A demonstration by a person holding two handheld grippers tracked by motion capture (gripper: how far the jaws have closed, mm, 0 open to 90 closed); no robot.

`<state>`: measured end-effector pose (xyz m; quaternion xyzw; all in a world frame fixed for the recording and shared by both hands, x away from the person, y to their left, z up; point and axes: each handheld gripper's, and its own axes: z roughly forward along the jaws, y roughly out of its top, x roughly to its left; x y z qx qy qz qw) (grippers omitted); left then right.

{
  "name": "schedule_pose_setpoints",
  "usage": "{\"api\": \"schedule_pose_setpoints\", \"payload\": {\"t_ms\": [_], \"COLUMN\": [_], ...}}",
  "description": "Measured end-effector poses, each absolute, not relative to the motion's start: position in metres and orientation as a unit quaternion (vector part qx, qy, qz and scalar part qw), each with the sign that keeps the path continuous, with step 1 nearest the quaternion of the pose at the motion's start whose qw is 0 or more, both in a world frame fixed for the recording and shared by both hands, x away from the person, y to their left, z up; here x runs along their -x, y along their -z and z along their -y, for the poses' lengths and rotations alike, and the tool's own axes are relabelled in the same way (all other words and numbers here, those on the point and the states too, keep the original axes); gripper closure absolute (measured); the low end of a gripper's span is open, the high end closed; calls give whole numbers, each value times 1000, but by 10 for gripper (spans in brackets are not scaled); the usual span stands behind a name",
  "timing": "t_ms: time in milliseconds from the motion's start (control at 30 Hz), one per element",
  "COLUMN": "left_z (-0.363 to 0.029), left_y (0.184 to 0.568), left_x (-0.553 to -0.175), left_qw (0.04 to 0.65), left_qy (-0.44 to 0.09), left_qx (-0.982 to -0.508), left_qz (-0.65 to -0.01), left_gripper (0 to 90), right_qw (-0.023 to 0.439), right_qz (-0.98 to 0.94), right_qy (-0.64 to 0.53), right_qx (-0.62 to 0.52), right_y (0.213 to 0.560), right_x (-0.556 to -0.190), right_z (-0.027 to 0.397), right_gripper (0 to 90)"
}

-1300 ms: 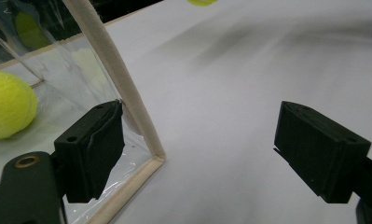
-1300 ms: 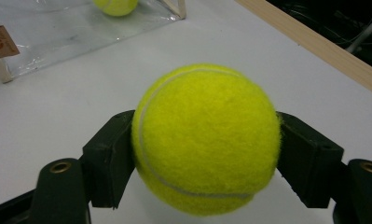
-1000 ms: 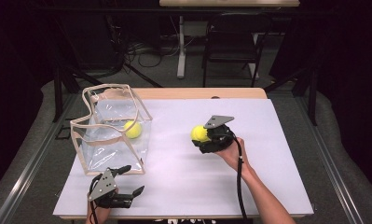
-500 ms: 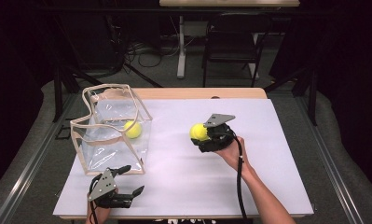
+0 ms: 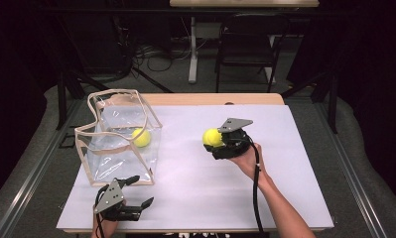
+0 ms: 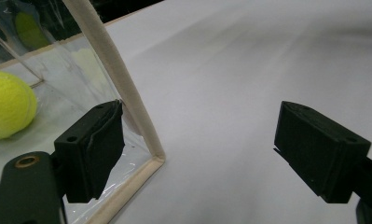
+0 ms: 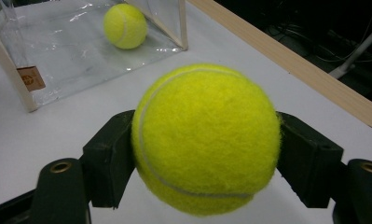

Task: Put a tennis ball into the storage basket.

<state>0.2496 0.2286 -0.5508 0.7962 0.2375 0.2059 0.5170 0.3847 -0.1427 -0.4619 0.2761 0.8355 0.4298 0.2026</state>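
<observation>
while right tool [image 5: 216, 140] clamps tennis ball [image 7: 206, 138] above bench [image 5: 285, 148], left tool [image 5: 138, 191] gapes wide beside clear bag [image 5: 101, 163].

A table [image 5: 304, 163] with a white top and a pale wooden far edge [image 5: 210, 98] stands on a grey floor [image 5: 364, 148]. Beyond the far edge, right of centre, a dark folding chair [image 5: 247, 49] faces the table. Left of it, a white post [image 5: 192, 47] rises to a second pale tabletop [image 5: 245, 2] at the far side. Black cables [image 5: 151, 52] lie tangled on the floor at the far left. The surroundings are dark, while the table is brightly lit.
</observation>
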Motion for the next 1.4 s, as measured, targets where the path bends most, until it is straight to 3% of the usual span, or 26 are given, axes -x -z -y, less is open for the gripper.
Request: {"api": "schedule_pose_setpoints", "payload": {"t_ms": [1400], "left_z": [-228], "left_y": [551], "left_x": [-250], "left_qw": [518], "left_qy": [-208], "left_qx": [-796], "left_qz": [-236], "left_gripper": [160], "right_qw": [216], "right_qz": [-833], "right_qy": [-436], "right_qx": [-264], "right_y": [421], "right_x": [-408], "right_z": [127], "right_gripper": [261]}}
